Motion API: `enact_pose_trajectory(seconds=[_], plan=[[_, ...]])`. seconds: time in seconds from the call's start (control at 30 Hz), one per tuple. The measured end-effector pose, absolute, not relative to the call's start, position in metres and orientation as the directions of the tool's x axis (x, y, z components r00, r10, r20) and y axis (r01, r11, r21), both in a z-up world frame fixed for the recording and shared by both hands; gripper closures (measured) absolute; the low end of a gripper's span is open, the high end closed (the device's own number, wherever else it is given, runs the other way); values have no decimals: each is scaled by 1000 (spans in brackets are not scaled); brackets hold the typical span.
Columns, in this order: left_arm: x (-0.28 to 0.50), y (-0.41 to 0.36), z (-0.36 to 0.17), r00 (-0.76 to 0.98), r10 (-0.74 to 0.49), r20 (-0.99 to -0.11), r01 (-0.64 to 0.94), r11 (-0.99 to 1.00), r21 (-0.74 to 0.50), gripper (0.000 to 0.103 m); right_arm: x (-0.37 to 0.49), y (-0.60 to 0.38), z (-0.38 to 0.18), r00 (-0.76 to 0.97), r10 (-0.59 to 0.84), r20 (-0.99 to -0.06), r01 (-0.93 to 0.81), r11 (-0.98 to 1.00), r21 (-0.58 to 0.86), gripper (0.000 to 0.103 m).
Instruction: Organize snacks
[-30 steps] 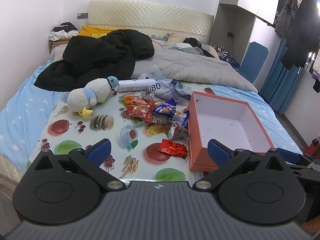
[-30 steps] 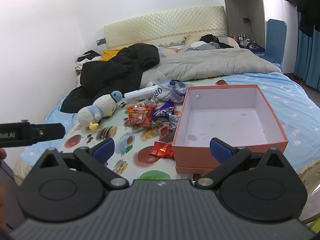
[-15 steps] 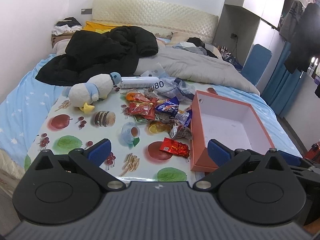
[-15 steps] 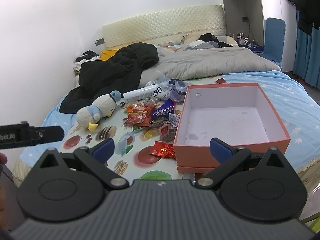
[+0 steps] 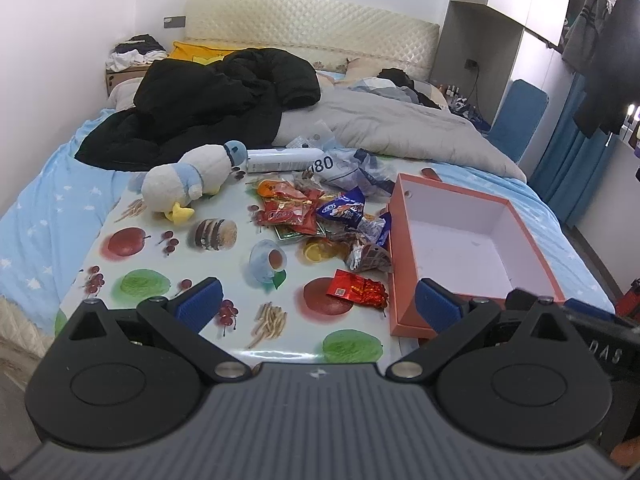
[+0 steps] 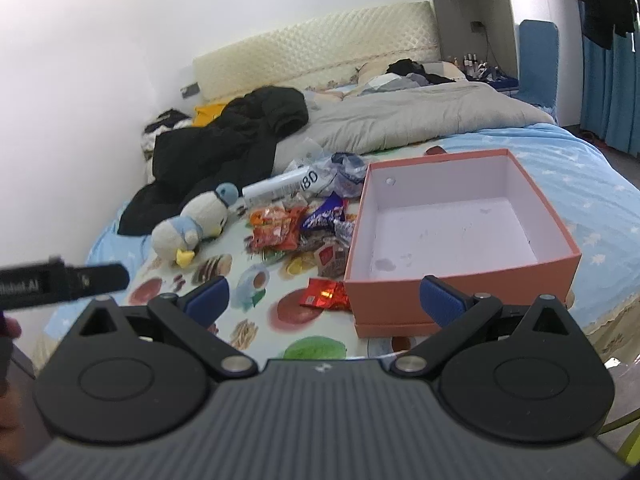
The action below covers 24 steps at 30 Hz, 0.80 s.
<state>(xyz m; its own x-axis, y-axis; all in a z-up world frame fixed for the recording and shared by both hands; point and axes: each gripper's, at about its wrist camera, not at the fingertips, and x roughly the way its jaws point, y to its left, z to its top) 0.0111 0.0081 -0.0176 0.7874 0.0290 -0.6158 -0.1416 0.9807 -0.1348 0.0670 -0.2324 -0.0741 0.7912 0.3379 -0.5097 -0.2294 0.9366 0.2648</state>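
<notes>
A pile of snack packets [image 5: 320,216] lies mid-table on the fruit-print cloth [image 5: 168,264]; it also shows in the right wrist view [image 6: 296,228]. A red packet [image 5: 356,290] lies alone nearest me, beside the empty orange box [image 5: 520,236]; the packet [image 6: 324,294] and box [image 6: 464,280] show in the right wrist view too. My left gripper [image 5: 316,306] is open and empty above the table's near edge. My right gripper [image 6: 324,300] is open and empty in front of the box.
A plush penguin [image 5: 188,184] lies at the table's far left. A white tube [image 5: 280,160] and a plastic bag [image 5: 352,168] lie behind the snacks. A black coat [image 5: 208,104] and grey duvet [image 5: 400,128] cover the bed beyond.
Both grippers have shifted slightly, the left one nearer the table; the right view has turned a little. Nothing on the table has moved.
</notes>
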Motion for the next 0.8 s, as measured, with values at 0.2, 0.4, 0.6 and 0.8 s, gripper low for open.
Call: enact_pose_trajectory(seconds=[0.2, 0.4, 0.6, 0.8], plan=[[13, 8, -19, 787, 17, -616, -132, 981, -141, 0, 73, -235, -76, 796, 325, -510, -212, 940, 269, 0], [20, 12, -25, 784, 4, -621, -129, 979, -157, 0, 71, -229, -80, 793, 311, -523, -206, 946, 250, 0], [24, 17, -30, 773, 4, -634, -133, 979, -155, 0, 68, -226, -81, 803, 289, -520, -200, 954, 222, 1], [25, 22, -34, 770, -12, -638, -131, 976, -176, 0, 69, -224, -84, 785, 321, -530, -220, 944, 246, 4]])
